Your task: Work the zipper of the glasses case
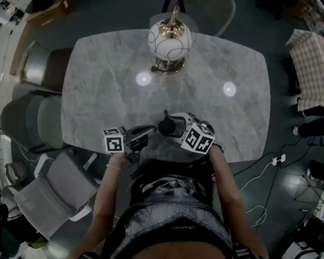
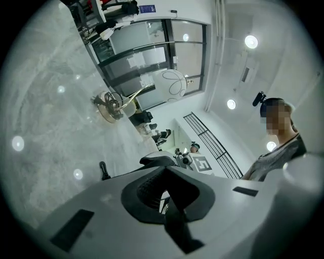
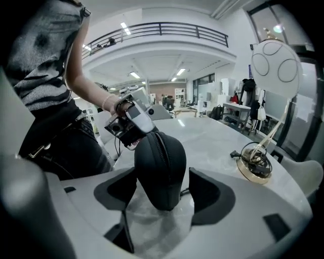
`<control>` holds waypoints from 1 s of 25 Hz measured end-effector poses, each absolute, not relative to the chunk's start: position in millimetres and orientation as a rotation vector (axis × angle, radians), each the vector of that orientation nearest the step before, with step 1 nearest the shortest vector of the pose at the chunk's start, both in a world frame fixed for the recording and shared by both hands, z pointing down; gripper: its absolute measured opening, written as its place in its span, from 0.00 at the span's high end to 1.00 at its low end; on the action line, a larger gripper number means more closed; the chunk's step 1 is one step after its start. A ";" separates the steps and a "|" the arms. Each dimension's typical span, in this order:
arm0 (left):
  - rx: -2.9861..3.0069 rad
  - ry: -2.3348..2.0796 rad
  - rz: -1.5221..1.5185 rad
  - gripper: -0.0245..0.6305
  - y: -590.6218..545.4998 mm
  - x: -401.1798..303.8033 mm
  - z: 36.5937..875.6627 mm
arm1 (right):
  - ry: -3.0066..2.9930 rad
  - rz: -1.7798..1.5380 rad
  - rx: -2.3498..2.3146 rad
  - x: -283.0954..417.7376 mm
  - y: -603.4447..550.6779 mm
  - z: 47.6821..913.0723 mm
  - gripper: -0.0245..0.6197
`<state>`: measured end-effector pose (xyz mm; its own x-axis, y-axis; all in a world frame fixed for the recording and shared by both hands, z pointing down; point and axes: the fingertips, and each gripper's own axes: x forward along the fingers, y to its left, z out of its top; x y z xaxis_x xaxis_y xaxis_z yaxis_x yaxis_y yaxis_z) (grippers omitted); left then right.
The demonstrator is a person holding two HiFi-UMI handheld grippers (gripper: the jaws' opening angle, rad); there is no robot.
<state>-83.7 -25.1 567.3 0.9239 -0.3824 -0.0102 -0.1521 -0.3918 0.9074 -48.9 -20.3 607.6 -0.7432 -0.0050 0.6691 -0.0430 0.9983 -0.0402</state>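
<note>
Right claw [image 3: 162,178]: pinching the glasses case [image 3: 161,167], 1 pad against each side of its rounded end. The case is black and sits at the near edge of the counter [image 1: 98,81], directly in front of me, between my 2 claws. Its underside is at the marble; I cannot tell whether it rests there or hangs just above.

Zipper [image 3: 161,144]: runs along the crest of the case, away from the right claw and toward the left claw [image 3: 129,124], which meets the case at its far end.

Left claw, own view [image 2: 167,189]: pressed together. A thin dark strip shows at the pads. I cannot tell whether it is the zipper pull. The case [image 2: 158,161] lies just beyond the tips.

Head view: left claw [image 1: 144,135] and right claw [image 1: 179,125] flank the case [image 1: 167,125].

Lamp [image 1: 169,42]: white globe on a brass base, at the far side of the counter, well apart from the case.
</note>
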 end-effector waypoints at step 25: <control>2.019 -0.559 -0.102 0.95 -31.6 -121.0 565.3 | -2.320 0.037 0.053 -101.2 -16.0 623.7 0.48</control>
